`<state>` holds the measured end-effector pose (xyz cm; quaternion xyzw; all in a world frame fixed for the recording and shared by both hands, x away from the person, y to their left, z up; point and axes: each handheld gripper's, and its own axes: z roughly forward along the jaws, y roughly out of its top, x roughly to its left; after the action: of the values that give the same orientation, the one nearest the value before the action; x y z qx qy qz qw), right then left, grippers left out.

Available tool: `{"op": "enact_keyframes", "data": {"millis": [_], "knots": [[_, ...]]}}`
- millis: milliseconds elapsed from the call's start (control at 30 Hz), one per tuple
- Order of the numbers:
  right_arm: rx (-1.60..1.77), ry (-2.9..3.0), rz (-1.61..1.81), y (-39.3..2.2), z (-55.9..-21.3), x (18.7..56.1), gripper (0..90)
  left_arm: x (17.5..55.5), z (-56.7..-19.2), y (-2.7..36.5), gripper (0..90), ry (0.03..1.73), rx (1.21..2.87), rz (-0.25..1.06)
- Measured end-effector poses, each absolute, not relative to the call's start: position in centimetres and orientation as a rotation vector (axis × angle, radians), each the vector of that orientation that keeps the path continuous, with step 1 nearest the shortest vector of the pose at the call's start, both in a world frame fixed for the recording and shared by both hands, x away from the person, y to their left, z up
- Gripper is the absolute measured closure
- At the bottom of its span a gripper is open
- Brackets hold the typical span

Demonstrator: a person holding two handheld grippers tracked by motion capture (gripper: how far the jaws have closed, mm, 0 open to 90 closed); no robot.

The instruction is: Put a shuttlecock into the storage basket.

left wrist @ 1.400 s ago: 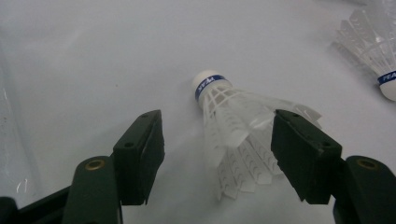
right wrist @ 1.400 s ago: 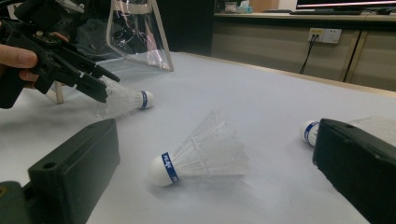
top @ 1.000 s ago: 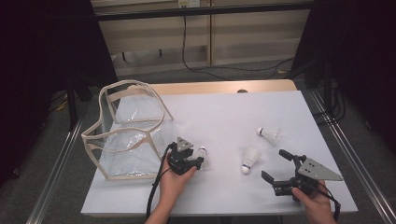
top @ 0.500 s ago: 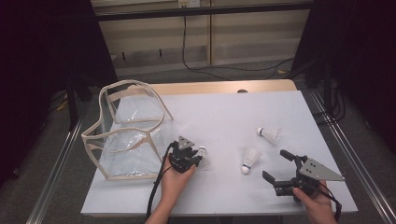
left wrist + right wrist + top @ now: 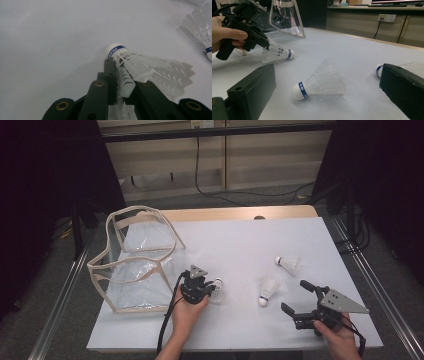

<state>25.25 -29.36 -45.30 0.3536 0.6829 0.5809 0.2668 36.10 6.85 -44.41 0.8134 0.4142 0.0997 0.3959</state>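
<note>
A white shuttlecock (image 5: 140,67) with a blue band round its cork is sitting between the jaws of my left gripper (image 5: 117,85), centre of the left gripper view. I have just been closing those jaws, and they are now pinching its plastic skirt near the lower edge of the frame, while the cork is pointing up and away past the jaw tips over the white table (image 5: 50,37). In the high view, this shuttlecock (image 5: 217,290) is lying at the centre-left, just right of my left gripper (image 5: 206,291), with my left hand (image 5: 187,312) wrapping the grip below it. In the right gripper view, it (image 5: 277,52) is showing at the upper left, skirt caught in the black jaws, cork tilting down toward the table.

A second shuttlecock (image 5: 268,289) is lying near the centre of the high view, well apart from the first, cork toward the bottom of the frame. A third shuttlecock (image 5: 289,264) is resting above and to the right of it.

My right gripper (image 5: 296,299) is waiting at the lower right of the high view, jaws standing wide apart with nothing between them, my right hand (image 5: 340,340) beneath it.

A clear bag (image 5: 135,265) with a beige frame is standing at the left of the high view, just left of my left gripper.
</note>
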Motion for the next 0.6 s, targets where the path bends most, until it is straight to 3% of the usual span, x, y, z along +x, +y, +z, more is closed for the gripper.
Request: {"op": "enact_keyframes", "data": {"millis": [600], "knots": [[0.957, 1.839, 1.572, -29.4, -45.3, 25.3, 0.4, 35.7, -43.2, 6.5, 87.7, 1.07, 2.075, 0.128]]}}
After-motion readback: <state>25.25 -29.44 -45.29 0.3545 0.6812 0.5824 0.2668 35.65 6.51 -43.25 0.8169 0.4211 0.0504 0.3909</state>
